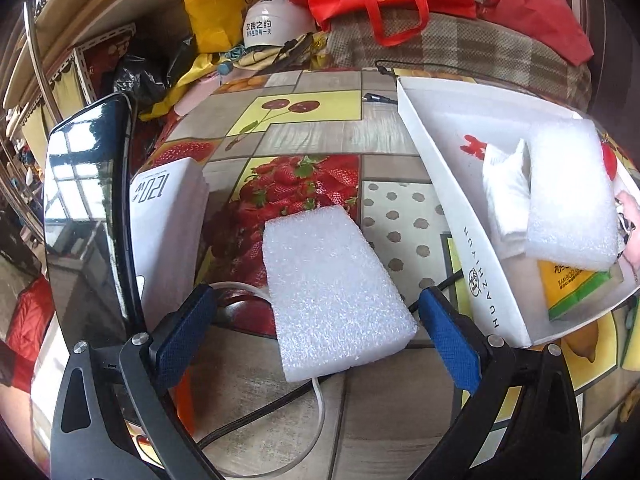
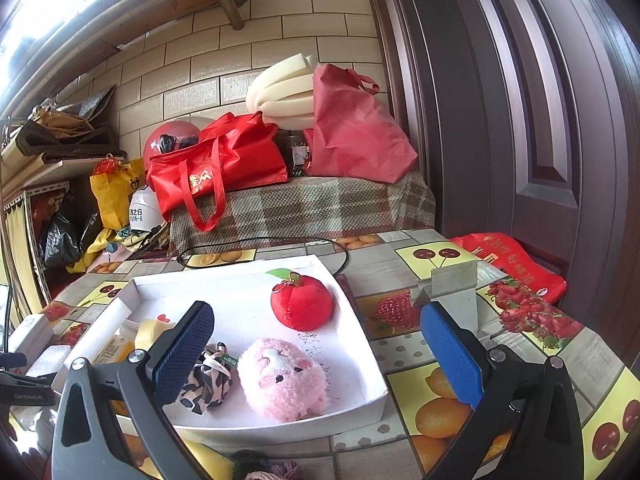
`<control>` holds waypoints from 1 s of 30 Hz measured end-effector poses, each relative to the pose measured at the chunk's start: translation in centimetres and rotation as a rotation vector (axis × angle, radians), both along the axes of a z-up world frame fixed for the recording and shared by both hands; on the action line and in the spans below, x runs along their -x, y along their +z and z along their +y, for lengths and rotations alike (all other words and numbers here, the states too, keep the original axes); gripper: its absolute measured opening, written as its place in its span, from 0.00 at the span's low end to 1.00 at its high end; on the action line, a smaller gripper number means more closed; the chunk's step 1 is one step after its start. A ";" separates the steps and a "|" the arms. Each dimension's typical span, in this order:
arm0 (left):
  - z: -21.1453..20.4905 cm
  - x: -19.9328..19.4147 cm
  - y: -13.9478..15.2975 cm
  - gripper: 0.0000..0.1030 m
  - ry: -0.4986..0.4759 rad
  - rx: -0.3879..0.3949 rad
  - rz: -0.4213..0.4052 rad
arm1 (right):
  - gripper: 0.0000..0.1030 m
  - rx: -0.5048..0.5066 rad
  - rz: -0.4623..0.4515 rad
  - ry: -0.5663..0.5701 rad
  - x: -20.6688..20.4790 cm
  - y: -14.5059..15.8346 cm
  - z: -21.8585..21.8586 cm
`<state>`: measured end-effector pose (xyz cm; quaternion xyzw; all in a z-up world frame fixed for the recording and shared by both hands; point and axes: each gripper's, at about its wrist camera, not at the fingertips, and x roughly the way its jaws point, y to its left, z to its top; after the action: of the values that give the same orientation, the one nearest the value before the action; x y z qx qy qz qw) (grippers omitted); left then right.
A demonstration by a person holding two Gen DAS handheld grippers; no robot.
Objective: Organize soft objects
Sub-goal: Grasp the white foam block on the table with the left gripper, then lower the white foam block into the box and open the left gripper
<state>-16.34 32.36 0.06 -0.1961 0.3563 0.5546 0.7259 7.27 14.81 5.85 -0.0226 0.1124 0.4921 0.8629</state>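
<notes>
Foam block (image 1: 332,288) on table, between open left tool (image 1: 316,320) pads.

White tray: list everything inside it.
The white tray holds a red plush apple, pink plush animal, spotted fabric pouch, foam block, folded white cloth and a yellow-green packet. The foam covers part of the packet.

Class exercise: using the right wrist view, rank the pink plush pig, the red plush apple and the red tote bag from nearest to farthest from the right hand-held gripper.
Measured from the right hand-held gripper:
1. Pink plush pig, at the near end of the white tray, between the fingers.
2. Red plush apple, farther back in the tray.
3. Red tote bag, beyond the table on the plaid-covered surface.
</notes>
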 end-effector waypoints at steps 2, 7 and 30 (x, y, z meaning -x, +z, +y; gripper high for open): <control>0.0 -0.2 0.0 0.82 -0.017 0.000 -0.003 | 1.00 -0.001 0.003 -0.002 0.0 0.0 0.0; -0.3 -0.3 0.2 0.56 -0.051 -0.017 -0.025 | 1.00 -0.008 0.020 -0.012 -0.3 0.0 -0.2; -9.6 -3.4 5.2 0.55 -0.233 -0.434 -0.212 | 1.00 -0.036 0.117 -0.065 -1.6 -0.3 -1.7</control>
<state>-12.90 22.77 5.31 -0.0506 0.1711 0.5070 0.8433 8.85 13.16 5.53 0.0257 0.1545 0.4663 0.8706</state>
